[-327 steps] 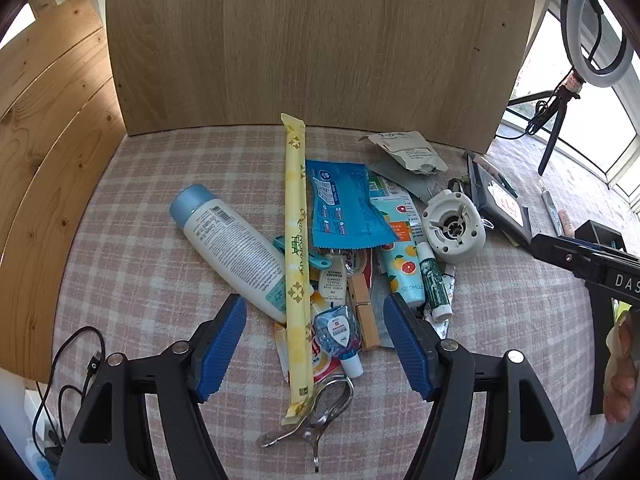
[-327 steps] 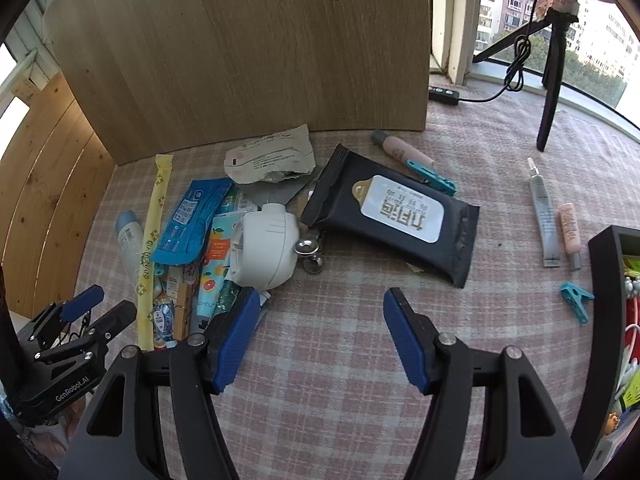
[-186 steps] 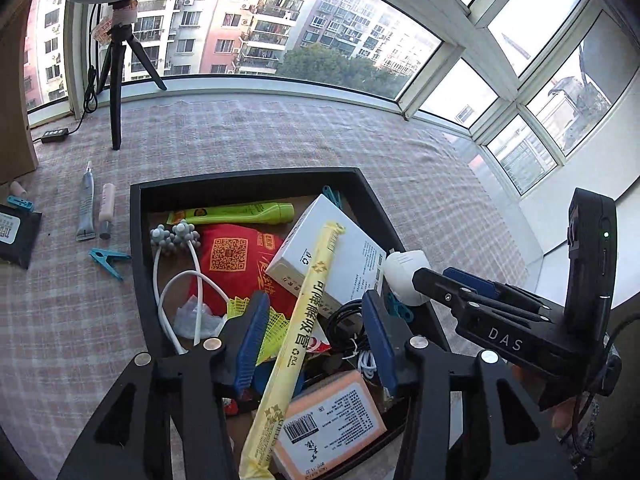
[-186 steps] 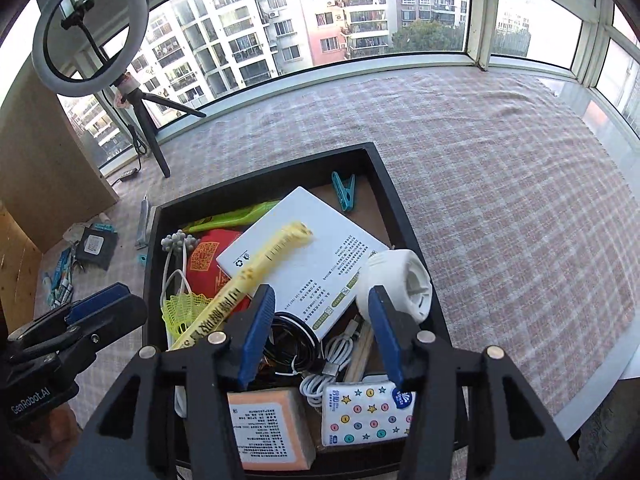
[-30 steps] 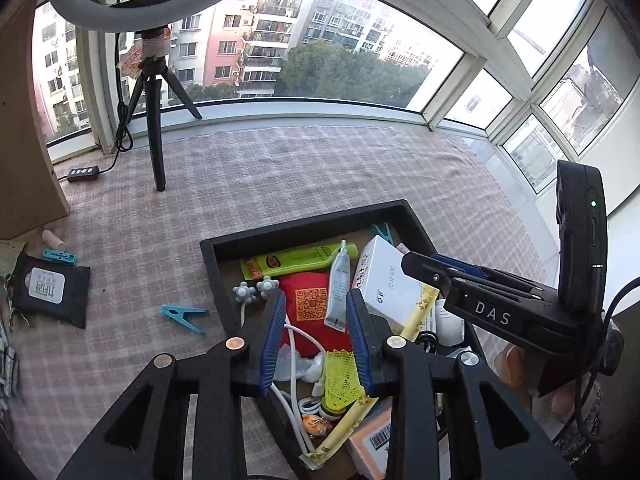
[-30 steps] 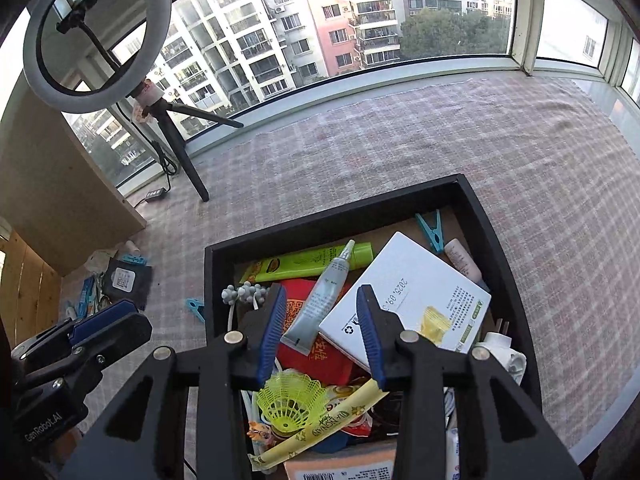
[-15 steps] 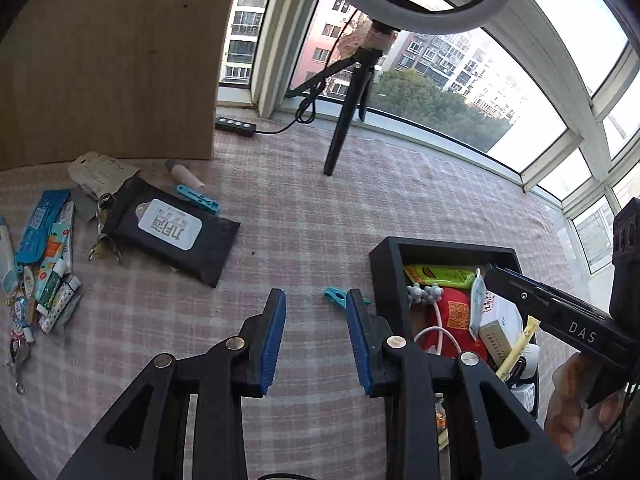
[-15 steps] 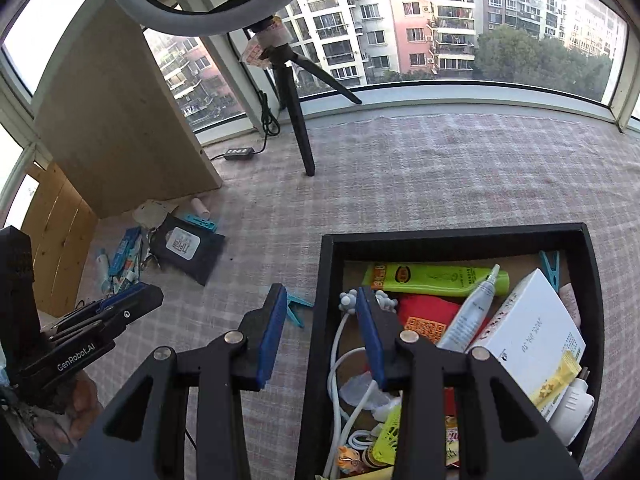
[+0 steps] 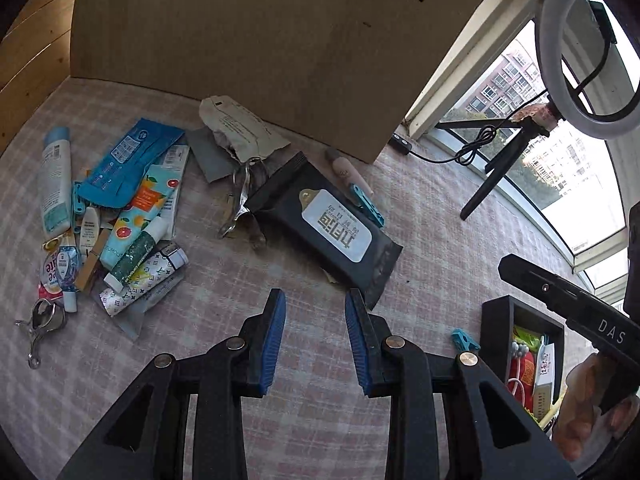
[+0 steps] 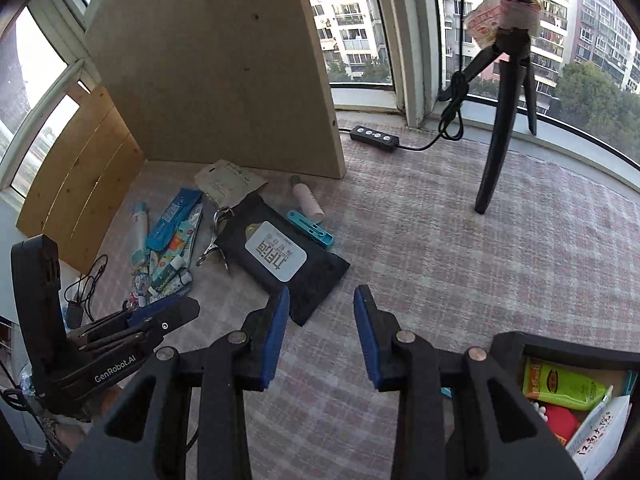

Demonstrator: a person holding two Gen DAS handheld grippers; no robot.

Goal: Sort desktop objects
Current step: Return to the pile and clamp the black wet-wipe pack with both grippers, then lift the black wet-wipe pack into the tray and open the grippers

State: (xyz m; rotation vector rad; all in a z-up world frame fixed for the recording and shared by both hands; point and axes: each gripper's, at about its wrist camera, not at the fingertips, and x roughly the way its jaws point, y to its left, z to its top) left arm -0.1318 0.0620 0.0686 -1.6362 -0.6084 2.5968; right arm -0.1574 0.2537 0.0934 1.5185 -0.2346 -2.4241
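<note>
Both grippers, left gripper (image 9: 316, 320) and right gripper (image 10: 322, 316), have swung from the tray (image 9: 492, 320) at 4 o'clock back toward the wipes pack (image 9: 332, 224) at 12 o'clock; jaws part-open and empty, ready for next pick.

Empty, parted right gripper (image 10: 321, 334) above checked cloth (image 10: 460, 248), near black wipes pack (image 10: 280, 258), perhaps.

Black tool (image 9: 315, 336) — blue pads (image 9: 273, 340)

black wipes pack (image 9: 332, 224); pink plaid tablecloth (image 9: 432, 216); teal clothespin (image 9: 465, 340)
</note>
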